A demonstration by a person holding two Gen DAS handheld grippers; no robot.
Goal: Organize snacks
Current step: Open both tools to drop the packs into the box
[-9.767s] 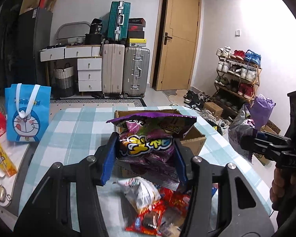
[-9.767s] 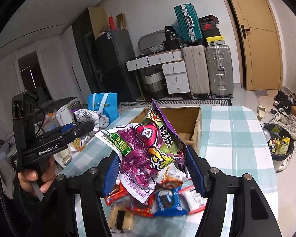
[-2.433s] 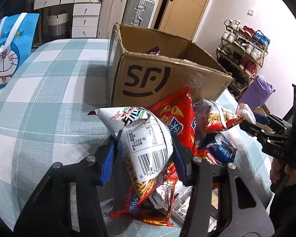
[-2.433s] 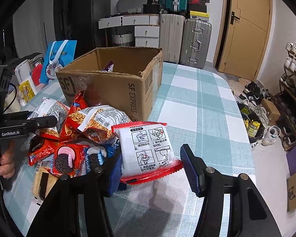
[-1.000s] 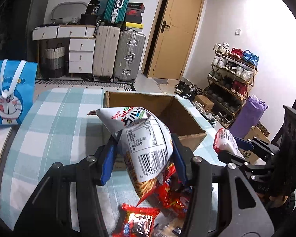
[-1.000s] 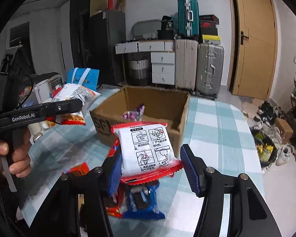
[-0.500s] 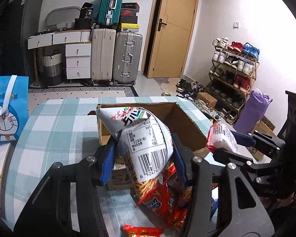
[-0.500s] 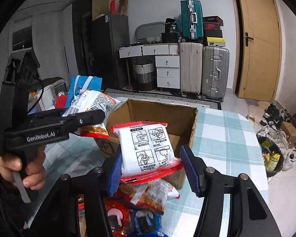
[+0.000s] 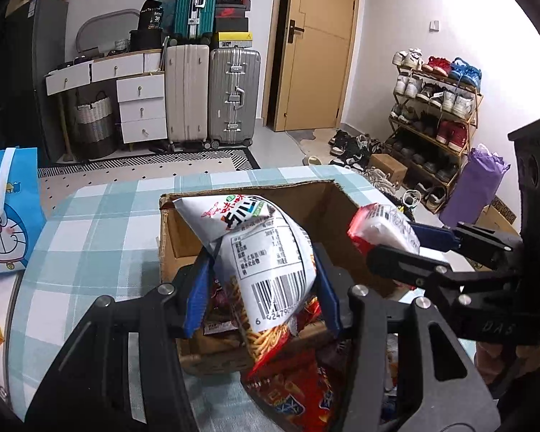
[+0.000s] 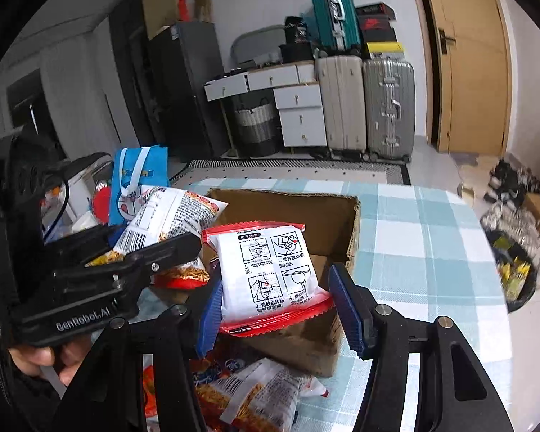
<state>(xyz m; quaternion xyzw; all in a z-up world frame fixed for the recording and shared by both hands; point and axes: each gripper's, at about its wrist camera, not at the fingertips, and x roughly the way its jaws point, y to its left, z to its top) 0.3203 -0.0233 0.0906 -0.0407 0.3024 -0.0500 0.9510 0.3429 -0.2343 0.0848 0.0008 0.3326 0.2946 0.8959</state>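
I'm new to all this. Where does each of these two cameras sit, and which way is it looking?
Left wrist: sits on the left gripper, looking forward along its blue fingers, shut on a barcode snack bag above the cardboard box; the right gripper shows at right.
Right wrist: sits on the right gripper, shut on a white-and-red packet over the same box; the left gripper and the person's hand show at left.
Shared: the box, the checked table, the suitcases and the door.
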